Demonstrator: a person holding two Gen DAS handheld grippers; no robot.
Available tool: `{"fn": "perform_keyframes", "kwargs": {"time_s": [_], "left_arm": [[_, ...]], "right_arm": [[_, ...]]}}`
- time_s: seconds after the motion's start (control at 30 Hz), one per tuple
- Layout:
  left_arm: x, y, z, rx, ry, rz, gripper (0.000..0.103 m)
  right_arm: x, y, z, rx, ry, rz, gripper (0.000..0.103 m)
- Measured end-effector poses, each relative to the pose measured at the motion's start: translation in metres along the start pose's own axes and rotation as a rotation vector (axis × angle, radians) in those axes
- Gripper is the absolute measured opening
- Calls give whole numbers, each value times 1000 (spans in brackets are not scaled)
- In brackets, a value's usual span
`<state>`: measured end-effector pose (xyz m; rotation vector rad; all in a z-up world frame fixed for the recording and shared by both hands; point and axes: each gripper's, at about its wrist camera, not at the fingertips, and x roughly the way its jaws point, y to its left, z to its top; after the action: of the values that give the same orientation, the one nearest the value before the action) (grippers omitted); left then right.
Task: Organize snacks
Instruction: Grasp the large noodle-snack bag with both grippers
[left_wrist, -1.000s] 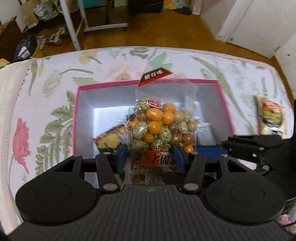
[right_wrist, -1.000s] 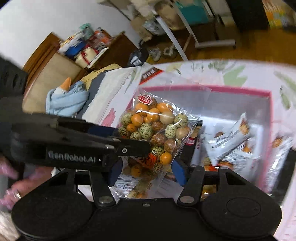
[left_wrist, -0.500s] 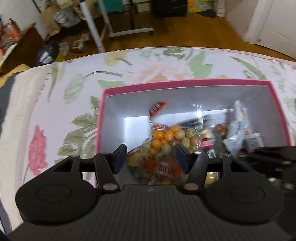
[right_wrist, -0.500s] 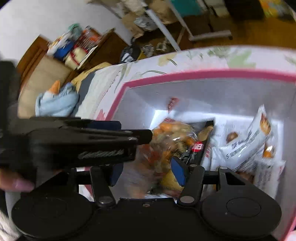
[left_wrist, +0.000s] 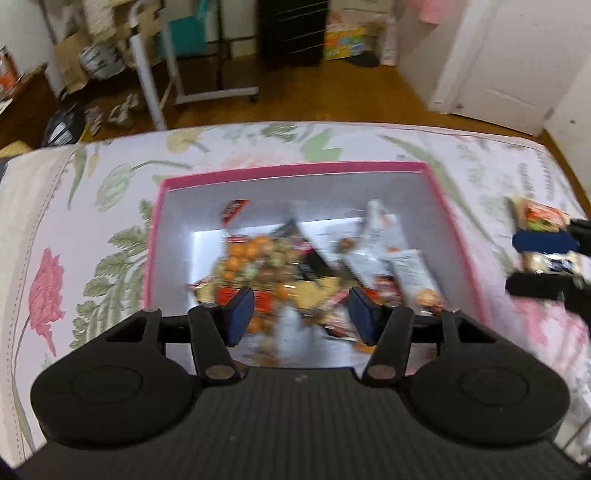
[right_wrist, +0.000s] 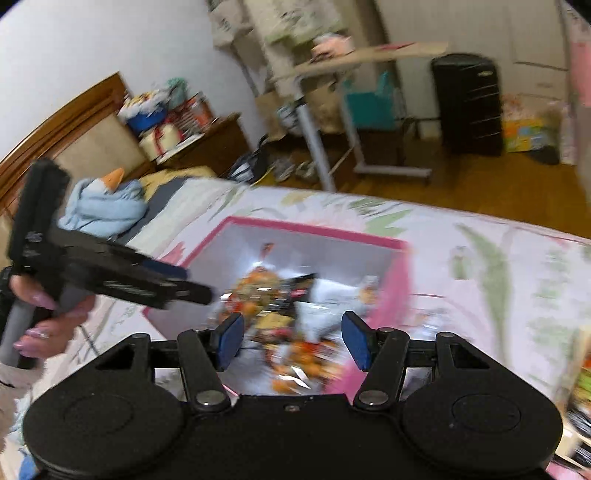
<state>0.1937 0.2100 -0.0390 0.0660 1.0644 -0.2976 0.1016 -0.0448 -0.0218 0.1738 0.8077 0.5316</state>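
While both tongs (left_wrist: 301, 314) (right_wrist: 291, 341) gape empty, the nut bag (left_wrist: 255, 266) (blurred) lies header-end away in the box (left_wrist: 295, 168).

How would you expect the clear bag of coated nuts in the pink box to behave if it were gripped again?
The clear bag of coated nuts would probably sag, since its film looks thin. The round pieces likely shift, and the glossy film may slip between the pads.

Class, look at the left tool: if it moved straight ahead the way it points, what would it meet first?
Most likely the bag of coated nuts lying in the pink box; the left tool is open and empty, though blur leaves depth uncertain.
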Motion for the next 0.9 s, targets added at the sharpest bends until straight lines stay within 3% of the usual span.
{"fn": "perform_keyframes", "kwargs": {"time_s": [0.2, 0.5, 0.7, 0.9], "left_arm": [[-20, -58, -8, 103, -33, -66, 50], [-15, -145, -14, 224, -17, -176, 49], [6, -199, -11, 258, 0, -267, 49], [40, -246, -2, 300, 10, -309, 50]], "right_arm": [[-57, -39, -42, -8, -74, -120, 64], [-90, -73, -88, -14, -90, -209, 65], [-100, -112, -113, 35, -74, -313, 70], [-119, -156, -121, 84, -66, -412, 74]]}}
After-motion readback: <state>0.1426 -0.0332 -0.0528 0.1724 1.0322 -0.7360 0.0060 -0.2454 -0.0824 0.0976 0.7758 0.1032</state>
